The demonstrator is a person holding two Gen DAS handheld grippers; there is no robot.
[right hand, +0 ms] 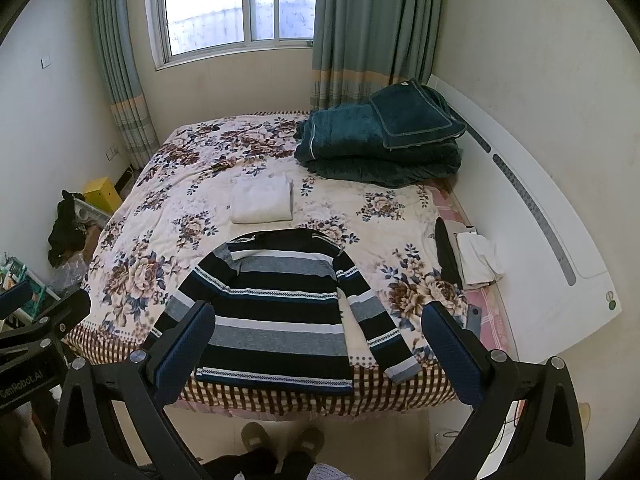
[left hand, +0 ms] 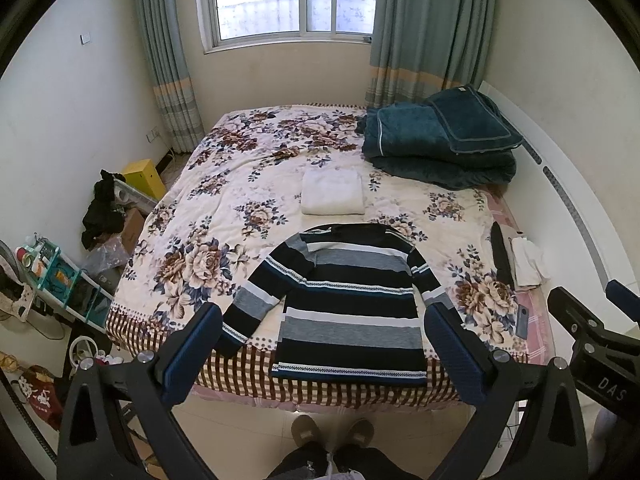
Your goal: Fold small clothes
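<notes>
A striped navy, grey and white sweater (left hand: 352,304) lies flat at the near edge of the bed, sleeves spread; it also shows in the right wrist view (right hand: 276,312). A folded white garment (left hand: 332,194) lies beyond it, also in the right wrist view (right hand: 262,200). My left gripper (left hand: 324,344) is open and empty, held above the sweater's hem. My right gripper (right hand: 318,344) is open and empty, over the sweater's right side. The right gripper shows at the left wrist view's right edge (left hand: 596,320).
The bed (left hand: 224,216) has a floral cover. Folded teal blankets (left hand: 440,140) lie at the far right. Black and white clothes (left hand: 516,260) and a phone (left hand: 523,322) lie at the right edge. Clutter and a shelf (left hand: 60,280) stand left. A white headboard (right hand: 560,240) runs along the right.
</notes>
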